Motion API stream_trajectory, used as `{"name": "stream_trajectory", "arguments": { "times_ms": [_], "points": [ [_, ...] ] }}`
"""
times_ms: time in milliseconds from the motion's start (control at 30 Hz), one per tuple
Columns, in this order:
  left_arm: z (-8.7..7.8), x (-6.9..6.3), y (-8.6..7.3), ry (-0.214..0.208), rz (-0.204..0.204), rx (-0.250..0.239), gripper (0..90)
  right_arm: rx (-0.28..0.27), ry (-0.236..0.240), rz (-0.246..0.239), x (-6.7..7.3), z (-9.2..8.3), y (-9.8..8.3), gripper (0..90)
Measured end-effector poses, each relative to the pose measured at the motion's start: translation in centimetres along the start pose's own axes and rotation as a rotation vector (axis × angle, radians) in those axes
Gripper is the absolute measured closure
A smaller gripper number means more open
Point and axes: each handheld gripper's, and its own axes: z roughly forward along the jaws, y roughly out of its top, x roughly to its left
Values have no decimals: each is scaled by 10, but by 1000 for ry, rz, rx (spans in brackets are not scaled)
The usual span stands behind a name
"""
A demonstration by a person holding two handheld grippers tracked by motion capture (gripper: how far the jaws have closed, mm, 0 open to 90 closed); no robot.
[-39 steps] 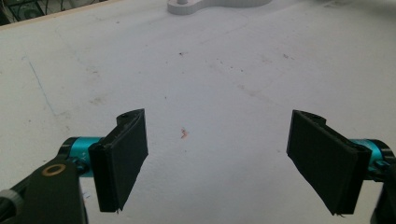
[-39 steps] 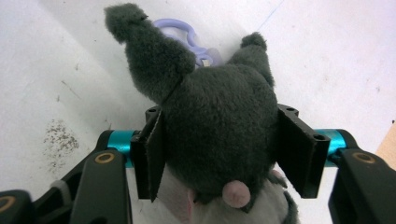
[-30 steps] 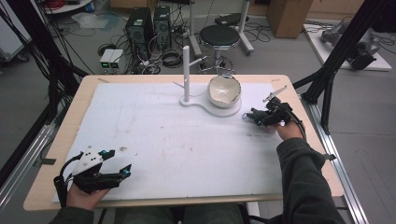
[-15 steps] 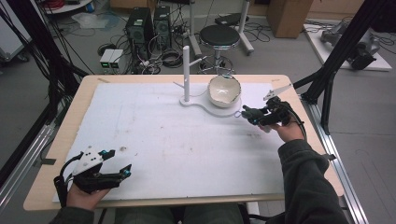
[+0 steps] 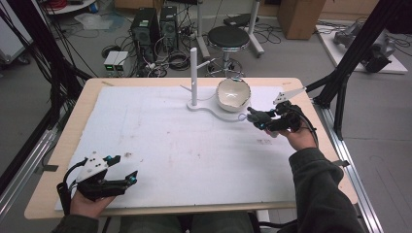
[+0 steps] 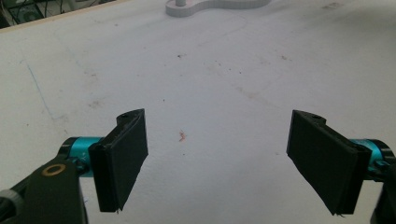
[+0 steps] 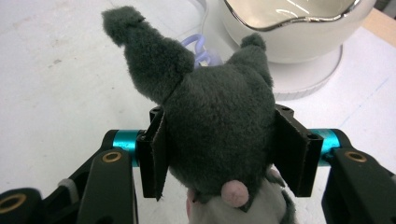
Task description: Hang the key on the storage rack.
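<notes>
**A:** Start with the high view. Where is the toy against the tool?

**B:** The right gripper point(image 5: 253, 117) sits at the far right of the table, and a small grey plush toy point(image 5: 256, 116) is pinched between its jaws, sticking out past the tips toward the white bowl point(image 5: 233, 93). The bowl is just beyond the toy, on the round end of a white stand point(image 5: 194, 77) whose thin post rises further to the left of the gripper.

**A:** And the other hand?

**B:** The left gripper point(image 5: 124, 172) is at the near left corner, well apart from the toy, the bowl and the stand, low over the white board point(image 5: 194, 155) that covers the table.

**A:** Left gripper view next.

**B:** Its two black jaws stand wide apart with nothing between them, just the stained white board point(image 6: 210, 84) below. The foot of the stand point(image 6: 210, 6) is far ahead of the tips.

**A:** Right gripper view?

**B:** The jaws are closed on the plush toy point(image 7: 215, 121), one pad pressed into each side of its grey body. One long ear points up and away from the jaws, a pink nub shows near the bottom, and a pale lilac loop point(image 7: 198, 49) peeks out behind the ear. The bowl point(image 7: 289, 28) with its silver rim lies straight ahead, just past the toy.

**A:** Counts?

**B:** Two grippers, one plush toy, one bowl, one stand, one board.
</notes>
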Motion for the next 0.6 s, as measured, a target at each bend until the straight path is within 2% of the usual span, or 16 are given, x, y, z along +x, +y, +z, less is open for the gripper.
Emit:
{"name": "stream_trajectory", "arguments": {
  "times_ms": [333,600],
  "points": [
    [1,0,0,-5,0,0,208,-5,5,0,7,-2,9,434],
    [1,0,1,-6,1,-1,208,-11,19,-20,15,1,27,434]
  ]
}}
